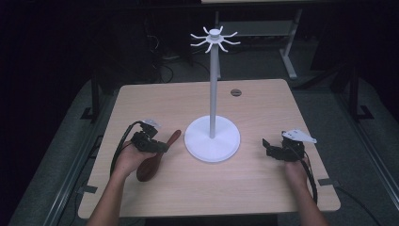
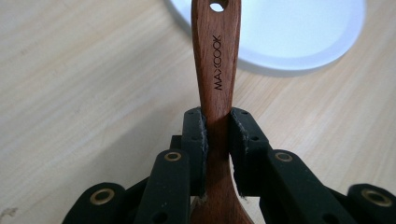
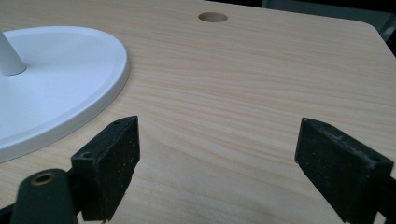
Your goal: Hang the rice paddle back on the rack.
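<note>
- A white stand [image 1: 212, 136] with a round base, tall pole and hooked top is at the middle of the surface [image 1: 263, 188].
- Left gripper [image 1: 162, 148] is over a brown wooden spoon [image 1: 151, 165], left of the base.
- Right gripper [image 1: 266, 147] is right of the base.

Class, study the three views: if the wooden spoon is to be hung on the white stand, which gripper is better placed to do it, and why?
The left gripper: it is already shut on the wooden spoon handle, beside the white stand. The right gripper hangs open, holding nothing.
</note>
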Action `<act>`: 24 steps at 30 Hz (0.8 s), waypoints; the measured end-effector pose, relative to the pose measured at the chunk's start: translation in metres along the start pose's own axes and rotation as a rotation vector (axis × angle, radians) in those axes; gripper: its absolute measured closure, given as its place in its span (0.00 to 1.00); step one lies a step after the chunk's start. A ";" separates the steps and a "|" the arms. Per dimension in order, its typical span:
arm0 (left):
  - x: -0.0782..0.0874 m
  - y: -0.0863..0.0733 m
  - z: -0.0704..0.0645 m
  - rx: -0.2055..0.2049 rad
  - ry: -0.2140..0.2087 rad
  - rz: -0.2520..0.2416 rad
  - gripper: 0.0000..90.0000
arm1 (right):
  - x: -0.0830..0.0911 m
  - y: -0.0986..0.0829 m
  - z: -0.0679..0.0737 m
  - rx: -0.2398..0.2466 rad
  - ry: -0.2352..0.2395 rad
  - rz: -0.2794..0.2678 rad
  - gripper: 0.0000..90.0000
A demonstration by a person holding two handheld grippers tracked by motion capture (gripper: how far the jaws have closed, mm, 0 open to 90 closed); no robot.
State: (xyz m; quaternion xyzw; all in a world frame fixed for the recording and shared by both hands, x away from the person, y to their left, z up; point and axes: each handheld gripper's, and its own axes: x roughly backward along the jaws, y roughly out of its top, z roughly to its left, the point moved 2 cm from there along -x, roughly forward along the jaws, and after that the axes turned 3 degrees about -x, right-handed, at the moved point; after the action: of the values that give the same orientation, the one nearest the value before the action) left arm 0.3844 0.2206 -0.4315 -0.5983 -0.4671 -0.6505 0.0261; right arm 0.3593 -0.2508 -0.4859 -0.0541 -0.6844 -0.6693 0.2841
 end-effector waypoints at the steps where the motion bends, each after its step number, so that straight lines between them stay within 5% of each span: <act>1: 0.002 -0.001 0.000 0.004 -0.003 -0.033 0.85 | 0.000 0.000 0.000 0.001 0.000 -0.001 0.15; 10: 0.019 -0.001 0.001 -0.026 -0.037 -0.188 0.85 | 0.000 0.000 0.000 0.002 0.000 -0.001 0.15; 24: 0.035 0.001 -0.006 -0.126 -0.089 -0.399 0.85 | 0.000 0.000 0.000 0.003 0.001 -0.002 0.15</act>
State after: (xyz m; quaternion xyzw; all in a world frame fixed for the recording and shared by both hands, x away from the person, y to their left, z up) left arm 0.3710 0.2346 -0.4022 -0.5226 -0.5352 -0.6438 -0.1612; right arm 0.3594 -0.2508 -0.4859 -0.0527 -0.6853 -0.6686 0.2839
